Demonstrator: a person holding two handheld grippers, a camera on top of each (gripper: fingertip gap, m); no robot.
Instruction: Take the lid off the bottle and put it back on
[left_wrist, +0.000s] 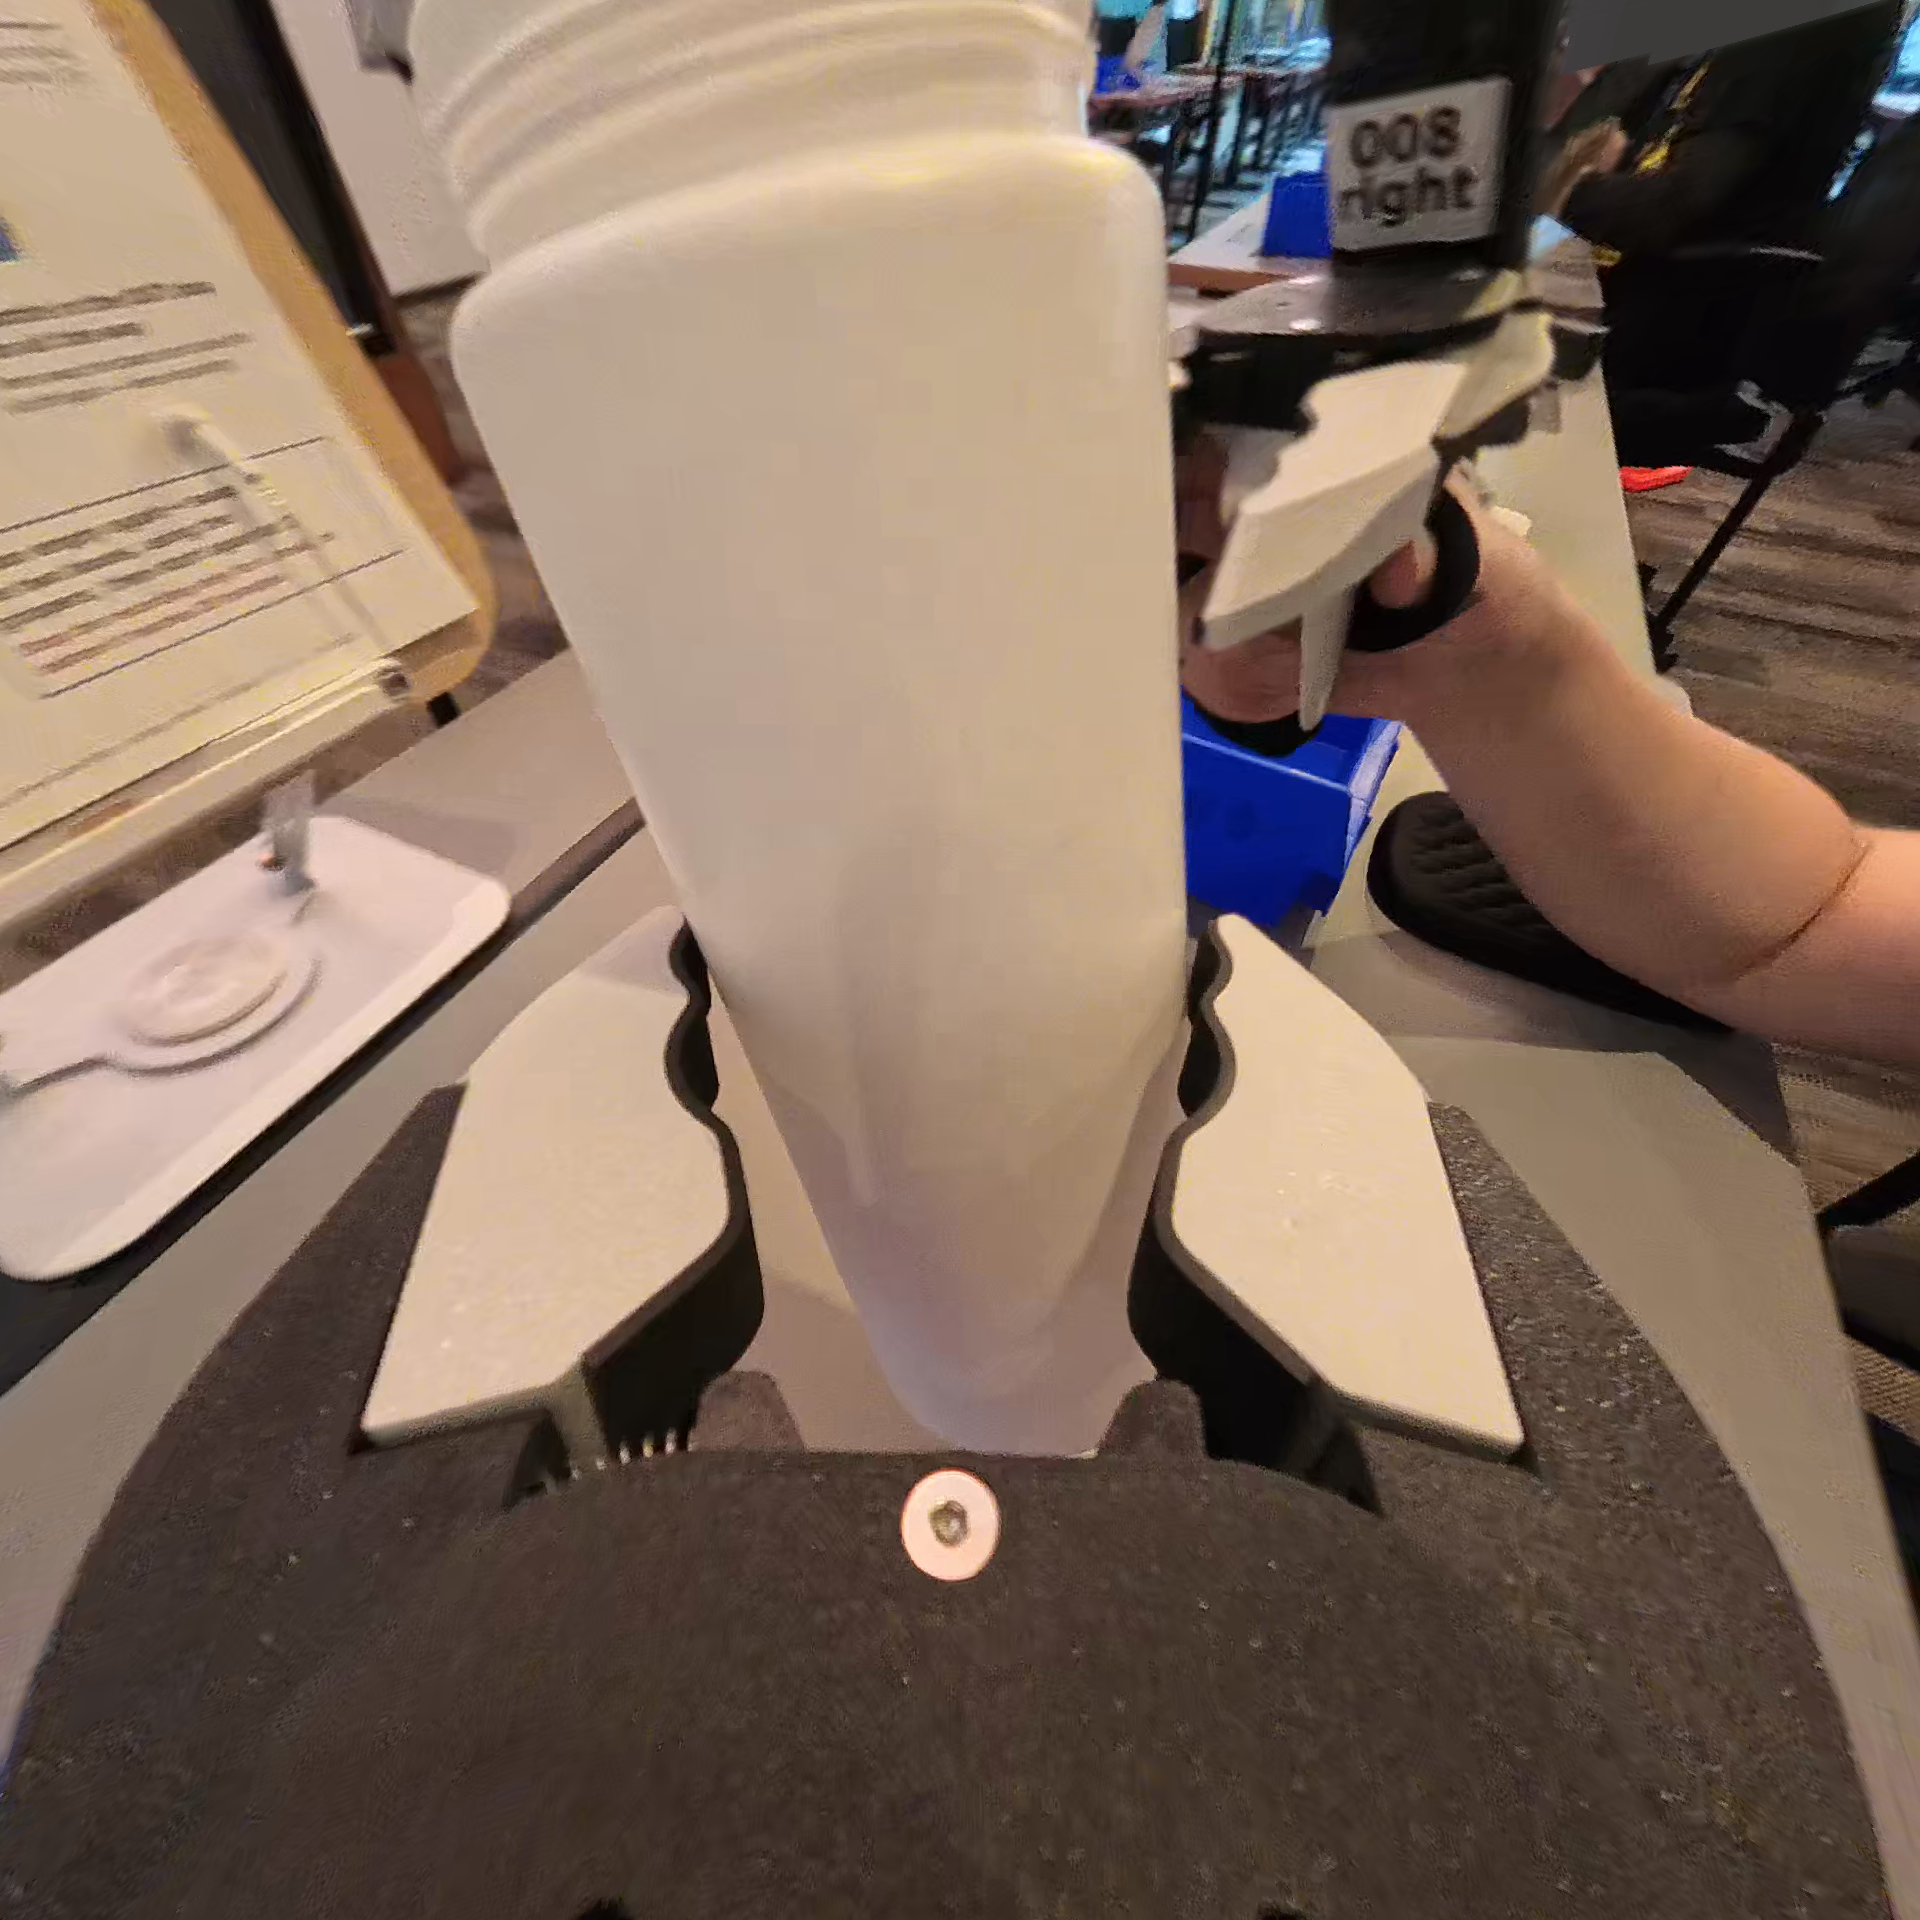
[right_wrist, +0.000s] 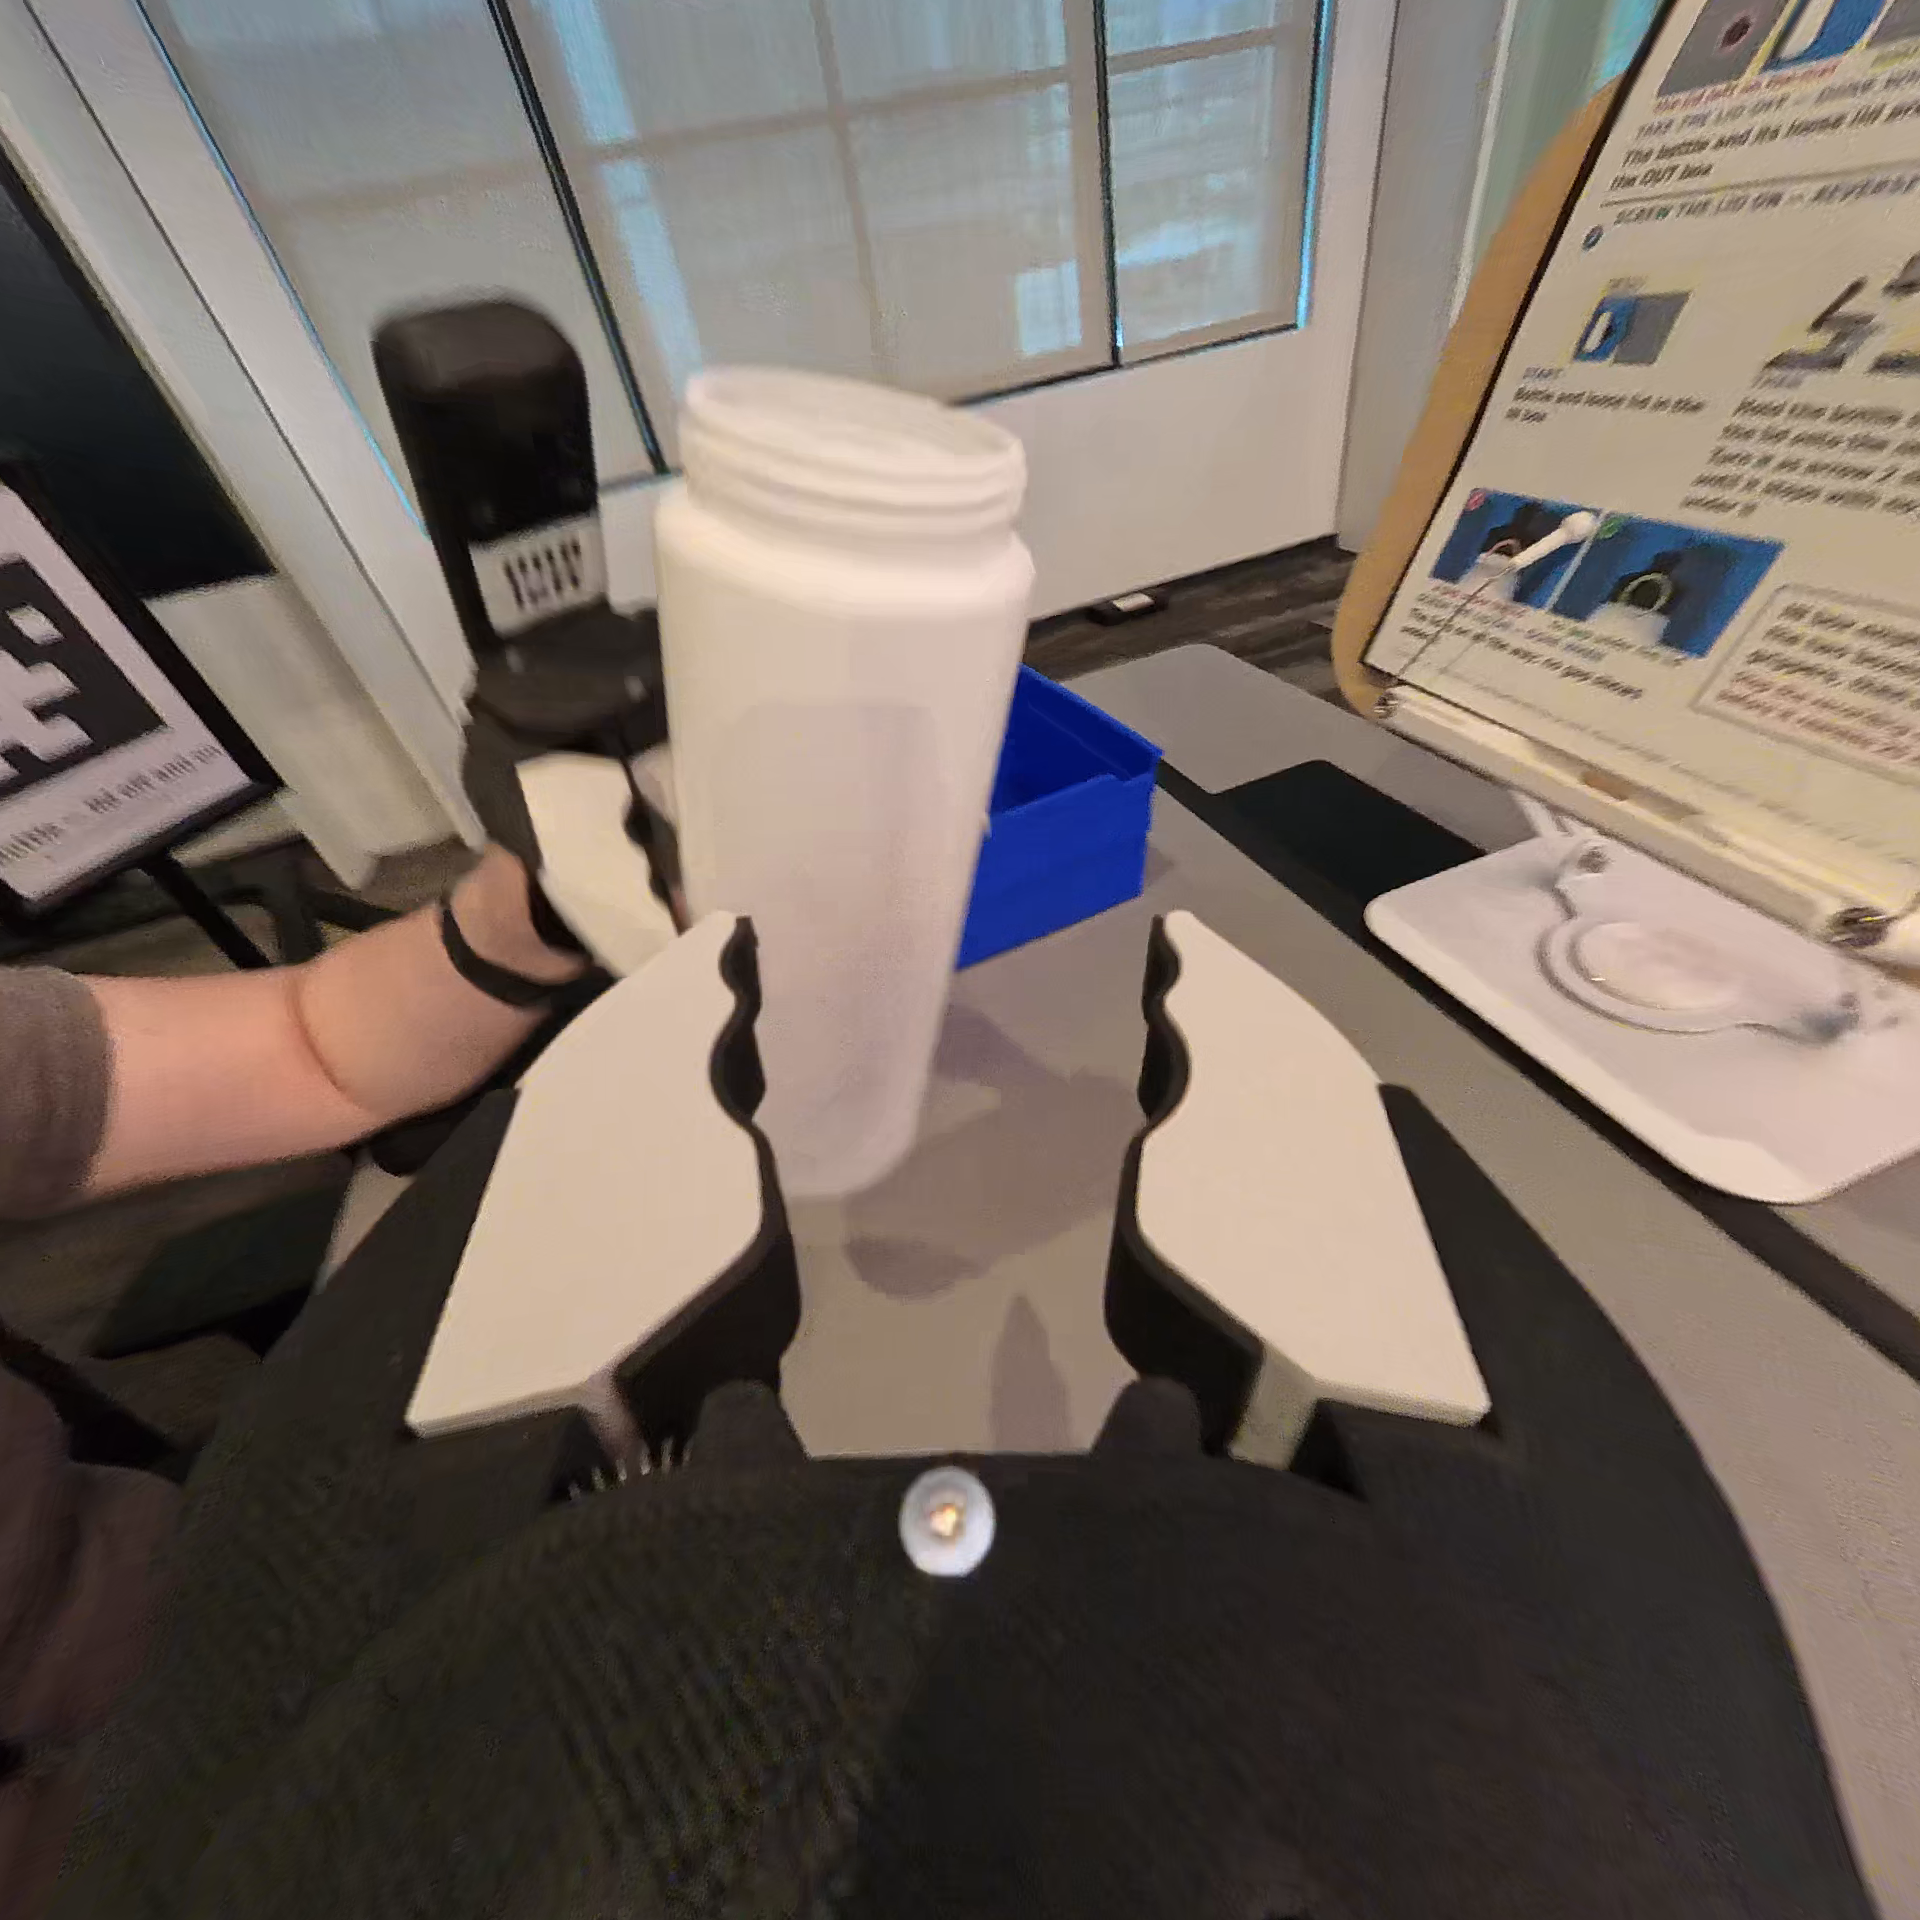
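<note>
In your left wrist view your left gripper clasps the lidless white bottle upright, while in your right wrist view your right gripper gapes empty, bottle just ahead-left, lid unseen.

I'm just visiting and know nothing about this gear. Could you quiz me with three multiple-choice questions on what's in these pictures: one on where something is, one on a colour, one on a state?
1. Where is the white bottle?
A. Between the left gripper's fingers
B. Inside the bin
C. On the white tray

2. What colour is the bin behind the bottle?
A. Red
B. Blue
C. Green

3. How is the bottle's mouth?
A. Capped
B. Taped over
C. Open, threads bare

Answers: 1 A, the left wrist view shows its fingers on either side of the bottle. 2 B, plainly blue in both views. 3 C, the threaded neck carries no lid, and the right gripper is empty.
</note>
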